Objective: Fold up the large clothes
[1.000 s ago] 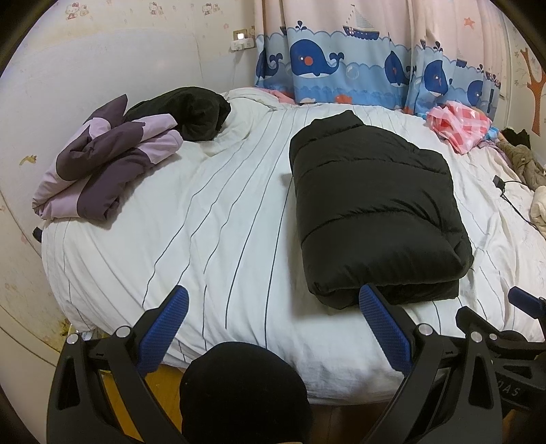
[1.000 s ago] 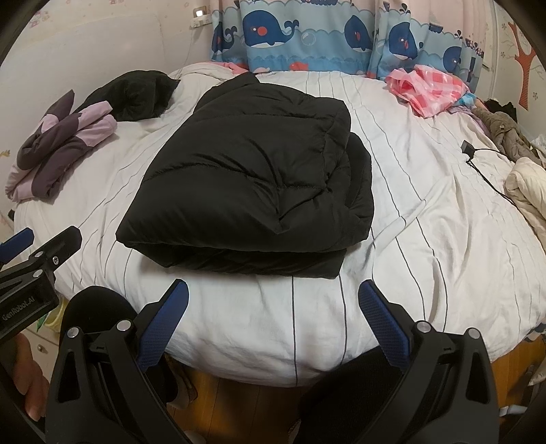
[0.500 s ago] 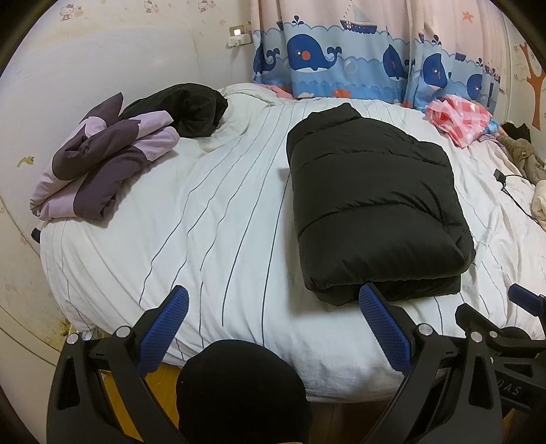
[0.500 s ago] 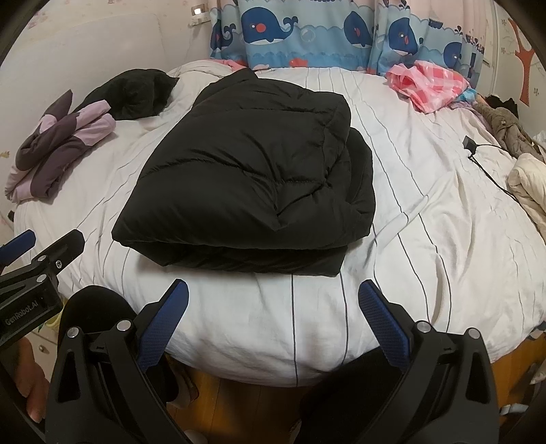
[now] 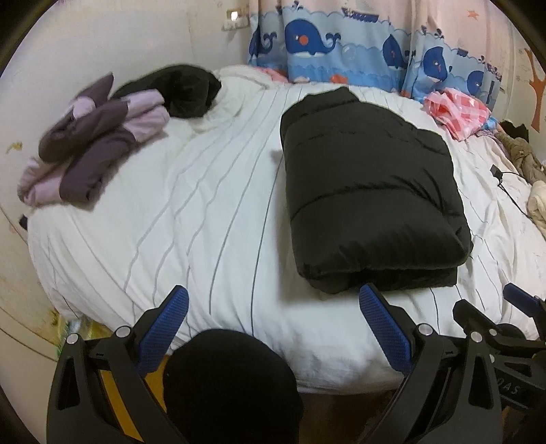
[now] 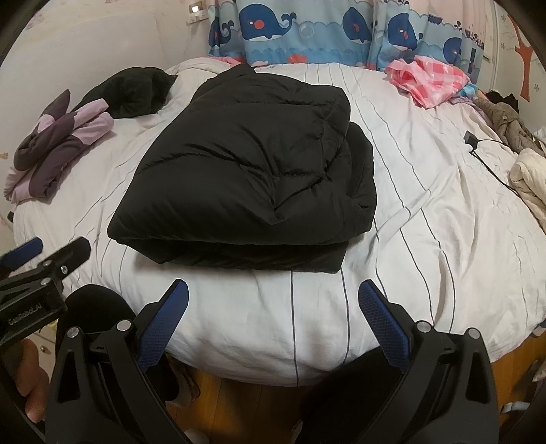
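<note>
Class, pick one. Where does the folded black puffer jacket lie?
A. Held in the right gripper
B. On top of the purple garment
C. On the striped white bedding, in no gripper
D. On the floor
C: the folded black puffer jacket rests on the striped white bedding, beyond both open grippers.

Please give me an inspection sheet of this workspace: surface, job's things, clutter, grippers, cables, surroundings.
Surface: bed with white striped cover, wrinkled.
Job's things: black puffer jacket folded, lying flat mid-bed.
Clutter: purple garment, black garment, pink checked cloth, beige clothes along the edges.
Grippers: left gripper and right gripper open, empty, off the bed's near edge.
Cables: black cable on the cover.
Surroundings: whale curtain, wall.
</note>
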Tool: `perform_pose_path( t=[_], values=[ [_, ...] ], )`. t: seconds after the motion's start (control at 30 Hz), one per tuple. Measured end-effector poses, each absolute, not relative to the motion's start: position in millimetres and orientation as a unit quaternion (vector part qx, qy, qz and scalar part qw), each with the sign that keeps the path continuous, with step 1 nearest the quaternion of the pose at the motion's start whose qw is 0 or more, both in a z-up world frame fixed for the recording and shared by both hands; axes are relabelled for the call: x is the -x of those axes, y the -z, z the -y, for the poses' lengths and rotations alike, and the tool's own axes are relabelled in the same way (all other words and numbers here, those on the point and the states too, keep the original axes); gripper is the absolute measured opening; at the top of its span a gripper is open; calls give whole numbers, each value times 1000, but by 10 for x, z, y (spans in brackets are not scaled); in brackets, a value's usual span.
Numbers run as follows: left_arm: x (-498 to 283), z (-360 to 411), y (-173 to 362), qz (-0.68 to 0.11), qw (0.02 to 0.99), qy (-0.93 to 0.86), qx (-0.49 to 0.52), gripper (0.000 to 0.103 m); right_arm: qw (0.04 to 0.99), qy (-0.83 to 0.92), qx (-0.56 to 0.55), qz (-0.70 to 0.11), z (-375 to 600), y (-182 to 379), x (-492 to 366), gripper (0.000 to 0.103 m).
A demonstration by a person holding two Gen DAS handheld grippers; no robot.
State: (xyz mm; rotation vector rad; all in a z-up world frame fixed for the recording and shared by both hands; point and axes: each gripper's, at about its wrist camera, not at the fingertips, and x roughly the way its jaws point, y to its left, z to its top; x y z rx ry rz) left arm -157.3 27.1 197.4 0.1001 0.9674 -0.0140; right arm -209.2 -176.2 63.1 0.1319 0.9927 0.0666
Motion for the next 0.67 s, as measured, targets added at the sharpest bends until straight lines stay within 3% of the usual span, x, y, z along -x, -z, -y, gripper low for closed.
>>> perform_pose_path(
  t=[0.67],
  values=[
    [1682,-265,-2108,-445,893,-4,-63,96,884,-32,-64,-462,1773,-799,2183,96]
  ],
)
